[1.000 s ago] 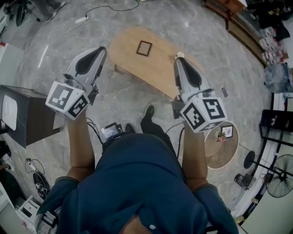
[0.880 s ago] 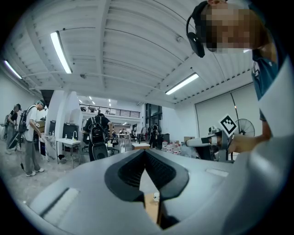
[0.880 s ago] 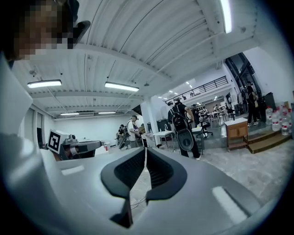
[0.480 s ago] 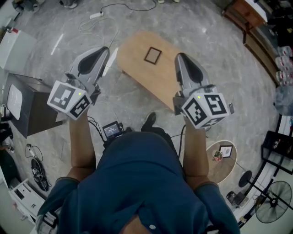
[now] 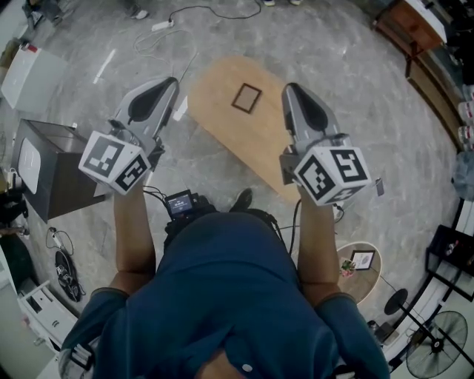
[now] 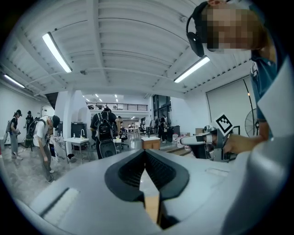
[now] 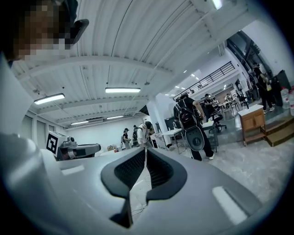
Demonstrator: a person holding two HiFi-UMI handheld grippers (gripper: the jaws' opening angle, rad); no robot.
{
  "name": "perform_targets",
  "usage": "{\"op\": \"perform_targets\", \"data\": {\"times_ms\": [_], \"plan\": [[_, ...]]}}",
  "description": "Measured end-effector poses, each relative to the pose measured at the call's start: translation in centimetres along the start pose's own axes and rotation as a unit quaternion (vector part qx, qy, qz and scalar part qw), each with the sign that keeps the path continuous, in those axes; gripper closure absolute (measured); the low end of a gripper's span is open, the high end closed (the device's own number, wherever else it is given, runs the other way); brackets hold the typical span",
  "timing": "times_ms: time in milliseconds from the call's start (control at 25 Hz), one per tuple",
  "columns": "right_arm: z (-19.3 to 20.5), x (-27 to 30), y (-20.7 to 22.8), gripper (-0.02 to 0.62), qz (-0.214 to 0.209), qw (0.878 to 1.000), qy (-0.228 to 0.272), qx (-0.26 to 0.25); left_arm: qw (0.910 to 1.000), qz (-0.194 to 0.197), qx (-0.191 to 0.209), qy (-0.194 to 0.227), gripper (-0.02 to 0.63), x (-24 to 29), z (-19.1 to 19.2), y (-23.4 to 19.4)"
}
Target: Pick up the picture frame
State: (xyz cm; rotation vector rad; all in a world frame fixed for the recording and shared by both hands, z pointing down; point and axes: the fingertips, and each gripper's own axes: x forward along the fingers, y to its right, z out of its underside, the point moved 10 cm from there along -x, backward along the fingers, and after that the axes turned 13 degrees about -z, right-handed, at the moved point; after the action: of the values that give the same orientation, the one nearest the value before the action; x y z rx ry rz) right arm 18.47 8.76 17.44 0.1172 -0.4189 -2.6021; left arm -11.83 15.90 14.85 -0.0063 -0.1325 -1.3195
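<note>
A small dark-edged picture frame [image 5: 246,98] lies flat on a light oval wooden table [image 5: 215,126] on the floor ahead. Both grippers are held level in the air, high above the table. In the head view the left gripper [image 5: 169,83] hangs over the table's left end and the right gripper [image 5: 289,89] over its right part, with the frame between them. In the left gripper view, the left gripper [image 6: 145,154] has its jaws together with nothing in them. The right gripper [image 7: 146,153] is likewise shut and empty. Neither gripper view shows the frame.
A dark cabinet [image 5: 46,172] stands at the left. White cables [image 5: 172,21] trail on the stone floor beyond the table. A small round side table [image 5: 364,281] with a little frame stands at lower right, a fan [image 5: 438,342] behind it. Several people [image 6: 104,133] stand far off.
The person has stepped forward, carrying both shut grippers along. The table and frame have slid down the head view; the round side table has dropped toward the lower right.
</note>
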Motion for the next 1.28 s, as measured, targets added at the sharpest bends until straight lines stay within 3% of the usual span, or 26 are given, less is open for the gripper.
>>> {"op": "perform_targets", "data": {"times_ms": [440, 760, 1280], "plan": [[0.6, 2.4, 3.8, 0.581, 0.059, 0.998, -0.011, 0.014, 0.9977, 0.066, -0.010, -0.013, 0.606, 7.9, 1.3, -2.5], [-0.8, 7.7, 4.8, 0.581, 0.125, 0.992, -0.002, -0.001, 0.9902, 0.138, -0.019, 0.004, 0.606, 15.1, 1.0, -8.0], [0.5, 16.5, 5.5, 0.581, 0.195, 0.980, -0.023, 0.008, 0.9786, 0.199, -0.051, -0.014, 0.606, 22.0, 3.6, -16.6]]}}
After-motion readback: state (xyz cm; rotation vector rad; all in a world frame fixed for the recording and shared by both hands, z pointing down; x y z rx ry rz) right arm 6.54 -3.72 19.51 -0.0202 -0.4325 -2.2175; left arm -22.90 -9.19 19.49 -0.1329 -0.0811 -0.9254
